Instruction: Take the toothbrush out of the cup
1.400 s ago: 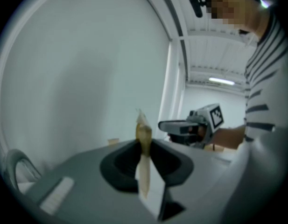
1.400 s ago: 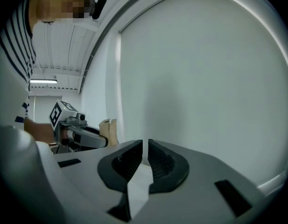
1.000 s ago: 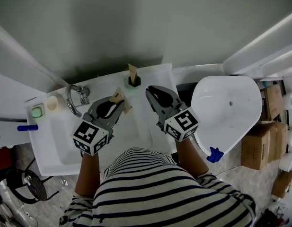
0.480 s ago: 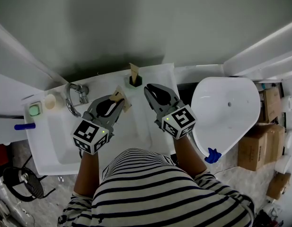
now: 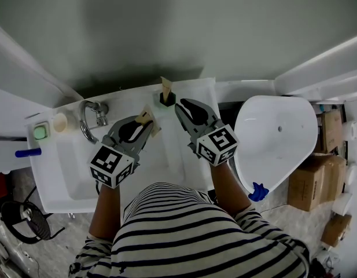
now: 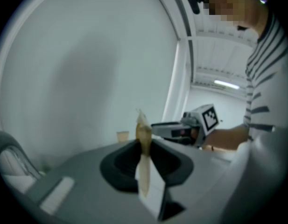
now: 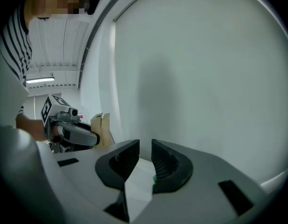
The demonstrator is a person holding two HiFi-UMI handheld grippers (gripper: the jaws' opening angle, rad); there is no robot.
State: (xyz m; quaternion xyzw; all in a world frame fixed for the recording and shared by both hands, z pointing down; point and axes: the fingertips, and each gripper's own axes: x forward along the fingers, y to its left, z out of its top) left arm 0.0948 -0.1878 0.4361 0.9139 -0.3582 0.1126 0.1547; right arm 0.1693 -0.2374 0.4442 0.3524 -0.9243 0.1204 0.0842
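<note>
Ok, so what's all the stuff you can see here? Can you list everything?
sink: one, white, in front of the person
tap: one, silver, back left of the sink
cup: one, dark, on the sink's back edge, a tan stick standing in it
small pot: one, cream, left of the tap
toilet: one, white, right of the sink
cardboard boxes: at least two, brown, far right
striped top: one, black and white, bottom
left gripper: one, grey, over the sink, shut on a tan piece
right gripper: one, grey, near the cup, jaws have just been opening, nothing between them
</note>
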